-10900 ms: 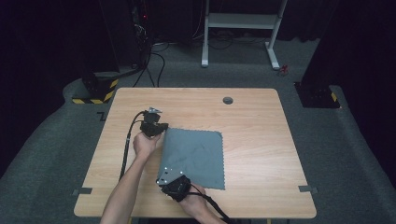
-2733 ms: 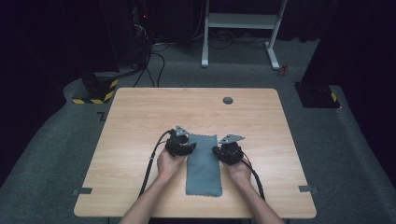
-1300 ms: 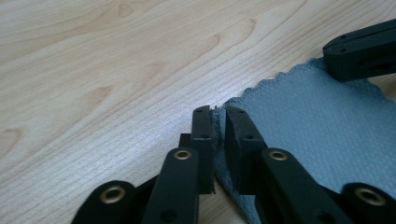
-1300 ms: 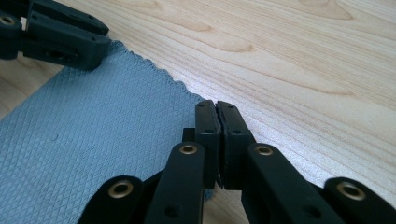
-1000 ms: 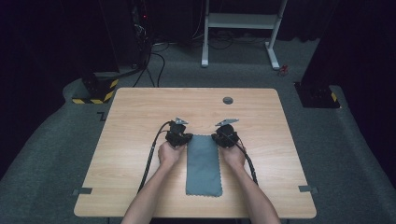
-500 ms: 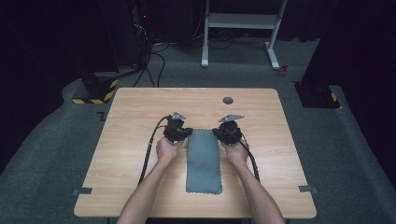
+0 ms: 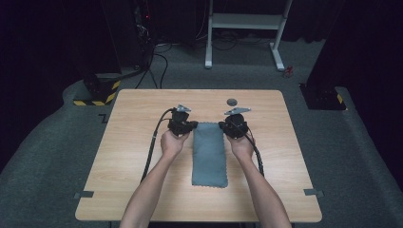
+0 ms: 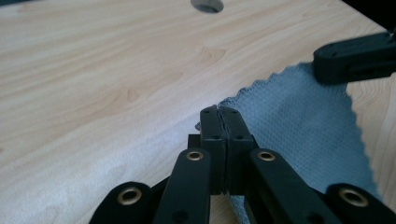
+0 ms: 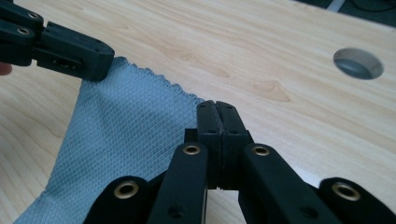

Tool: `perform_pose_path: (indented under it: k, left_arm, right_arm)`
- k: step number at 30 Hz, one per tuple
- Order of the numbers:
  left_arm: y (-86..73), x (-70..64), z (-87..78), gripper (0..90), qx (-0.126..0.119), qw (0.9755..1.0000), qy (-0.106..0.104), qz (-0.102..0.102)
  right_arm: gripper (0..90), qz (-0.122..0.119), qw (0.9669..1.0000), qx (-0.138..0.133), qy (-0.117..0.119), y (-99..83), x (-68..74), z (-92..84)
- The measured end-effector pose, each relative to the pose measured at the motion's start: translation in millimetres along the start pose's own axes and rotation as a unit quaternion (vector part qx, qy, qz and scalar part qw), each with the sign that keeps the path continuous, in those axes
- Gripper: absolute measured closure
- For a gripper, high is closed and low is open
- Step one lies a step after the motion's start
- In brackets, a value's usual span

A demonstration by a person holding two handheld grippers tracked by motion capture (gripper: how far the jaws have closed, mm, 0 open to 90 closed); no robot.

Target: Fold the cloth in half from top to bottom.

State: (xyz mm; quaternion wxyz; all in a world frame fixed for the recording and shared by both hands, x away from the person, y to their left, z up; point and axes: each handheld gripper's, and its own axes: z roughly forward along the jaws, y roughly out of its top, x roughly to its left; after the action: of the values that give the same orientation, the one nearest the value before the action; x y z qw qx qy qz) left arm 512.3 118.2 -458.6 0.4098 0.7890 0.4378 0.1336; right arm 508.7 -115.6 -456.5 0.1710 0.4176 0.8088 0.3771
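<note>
A grey cloth (image 7: pixel 209 154), folded into a long narrow strip, lies in the middle of the wooden table (image 7: pixel 133 142). Its far edge is raised off the wood. My left gripper (image 7: pixel 193 127) is shut on the far left corner, and my right gripper (image 7: pixel 223 127) is shut on the far right corner. In the left gripper view the closed jaws (image 8: pixel 223 113) pinch the scalloped edge of the cloth (image 8: pixel 299 112), with the other gripper (image 8: pixel 355 58) at the upper right. In the right gripper view the closed jaws (image 9: pixel 216 106) pinch the cloth (image 9: pixel 126 126), and the other gripper (image 9: pixel 70 49) holds its far corner.
A round cable hole (image 7: pixel 232 101) sits in the table just beyond the grippers, also visible as the hole (image 9: pixel 358 63) in the right gripper view. Black cables (image 7: pixel 151 147) trail back from both grippers along the forearms. A white desk frame (image 7: pixel 247 28) stands on the floor behind.
Both hands have moved away from the person and upward, still holding the cloth's far corners. The cloth has slid with them toward the far side of the table.
</note>
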Motion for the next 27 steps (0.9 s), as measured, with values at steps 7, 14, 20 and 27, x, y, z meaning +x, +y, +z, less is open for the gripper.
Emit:
perform_pose_path:
  k: [7, 14, 20, 27]
  left_arm:
    - [-9.2, -7.2, 1.1, 89.2, 0.01, 0.9998, -0.01, 0.012]
    - [-18.1, -15.3, 4.9, 89.2, 0.024, 0.9992, -0.012, 0.03]
    - [-21.4, -20.5, 1.8, 89.3, 0.033, 0.9989, -0.015, 0.032]
    - [-29.7, -24.3, -4.1, 89.4, 0.029, 0.9985, -0.025, 0.039]
  right_arm:
    - [89.8, -0.01, 0.9999, 0.005, 0.011, -8.6, 2.2, -2.3]
    - [89.8, -0.007, 0.9997, 0.017, 0.018, -22.7, 2.8, 1.3]
    - [89.8, -0.006, 0.9993, 0.012, 0.034, -29.8, 6.1, -4.7]
    - [89.8, -0.004, 0.9989, 0.017, 0.043, -39.5, 3.5, -6.2]
